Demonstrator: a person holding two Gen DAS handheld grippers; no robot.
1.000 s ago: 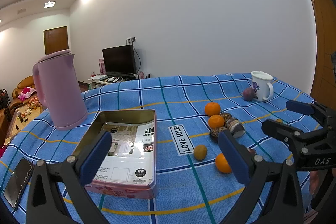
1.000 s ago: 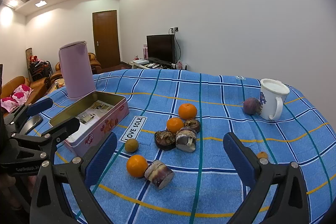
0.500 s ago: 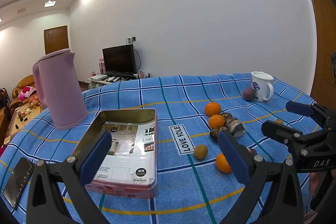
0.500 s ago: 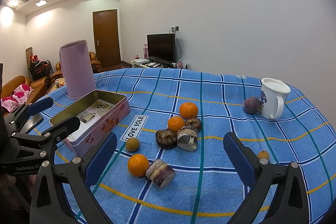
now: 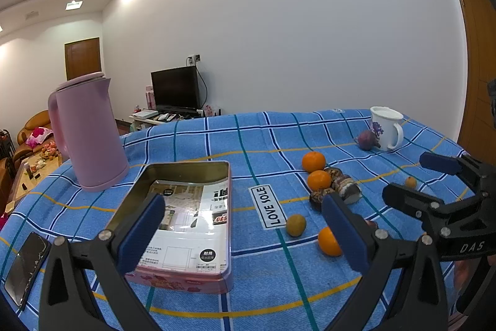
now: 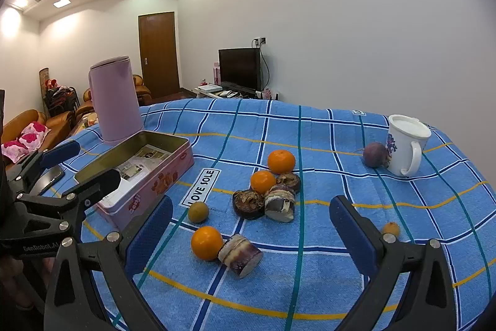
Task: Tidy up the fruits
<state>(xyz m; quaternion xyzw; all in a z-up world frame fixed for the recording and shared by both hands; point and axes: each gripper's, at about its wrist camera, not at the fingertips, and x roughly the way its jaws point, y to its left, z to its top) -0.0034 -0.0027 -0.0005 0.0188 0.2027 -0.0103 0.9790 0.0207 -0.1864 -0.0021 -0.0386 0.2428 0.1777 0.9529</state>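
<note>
A pink tin (image 5: 189, 216) (image 6: 139, 176) lies open on the blue checked cloth, with only a printed sheet inside. Right of it sit three oranges (image 6: 206, 242) (image 6: 263, 181) (image 6: 281, 161), a small green-yellow fruit (image 6: 198, 211), several brown cut pieces (image 6: 249, 203) and a purple fruit (image 6: 374, 154) beside the mug. A tiny orange fruit (image 6: 391, 228) lies further right. My left gripper (image 5: 245, 233) hovers open over the tin's near end. My right gripper (image 6: 251, 233) hangs open above the nearest orange and a cut piece (image 6: 240, 254). Neither holds anything.
A tall pink kettle (image 5: 86, 129) stands behind the tin. A white flowered mug (image 6: 404, 143) sits at the far right. A phone (image 5: 26, 262) lies near the left table edge. A "LOVE SOLE" label (image 6: 201, 186) marks the cloth between tin and fruit.
Both grippers have eased forward and down a little, so the fruits sit slightly higher and larger in the right wrist view. Nothing on the table has moved.
</note>
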